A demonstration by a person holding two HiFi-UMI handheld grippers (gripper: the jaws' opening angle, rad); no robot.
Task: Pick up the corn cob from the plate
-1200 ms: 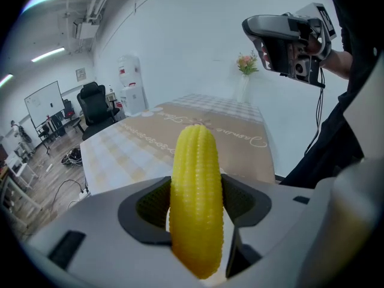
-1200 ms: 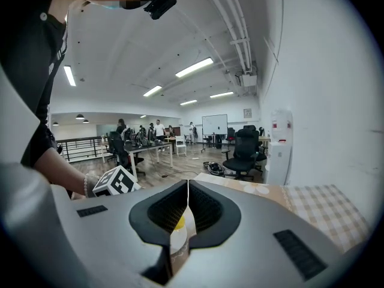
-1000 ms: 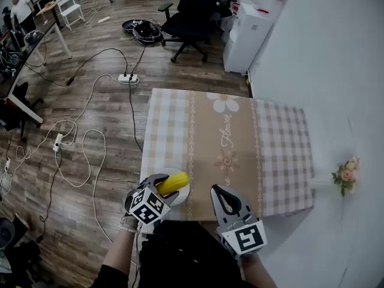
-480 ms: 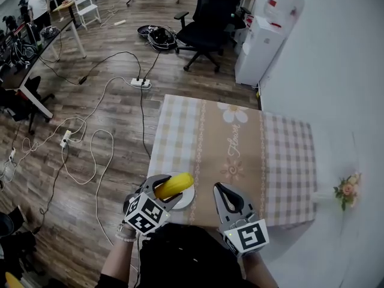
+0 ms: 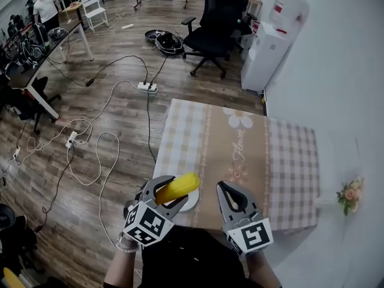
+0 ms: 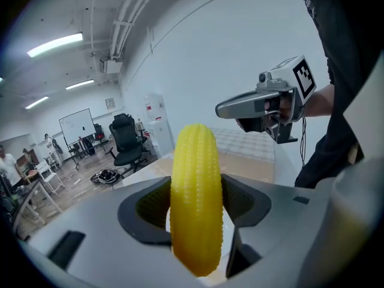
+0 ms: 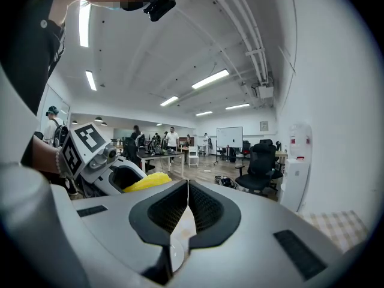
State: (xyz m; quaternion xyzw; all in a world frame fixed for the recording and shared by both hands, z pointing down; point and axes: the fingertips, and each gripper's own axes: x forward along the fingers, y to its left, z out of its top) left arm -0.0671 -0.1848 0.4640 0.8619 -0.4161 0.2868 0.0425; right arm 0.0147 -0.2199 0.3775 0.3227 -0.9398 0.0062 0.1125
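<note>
The yellow corn cob (image 5: 177, 188) is clamped between the jaws of my left gripper (image 5: 166, 195), raised above the white plate (image 5: 191, 201) at the table's near left corner. In the left gripper view the corn cob (image 6: 195, 197) stands upright between the dark pads, with a sliver of plate showing below it. My right gripper (image 5: 231, 199) hovers over the table's near edge, to the right of the plate, its jaws shut with nothing between them. From the right gripper view, the corn cob (image 7: 147, 182) shows at the left inside the left gripper (image 7: 123, 177).
The table (image 5: 252, 161) carries a beige checked cloth with flower print. A white wall runs along its right side, with a small flower decoration (image 5: 348, 192) there. A black office chair (image 5: 216, 23), a water dispenser (image 5: 270, 41) and floor cables (image 5: 108, 101) lie beyond.
My left gripper has lifted the corn cob up off the plate; more of the plate shows beneath it. The head view has shifted, so the table sits lower in the frame.
</note>
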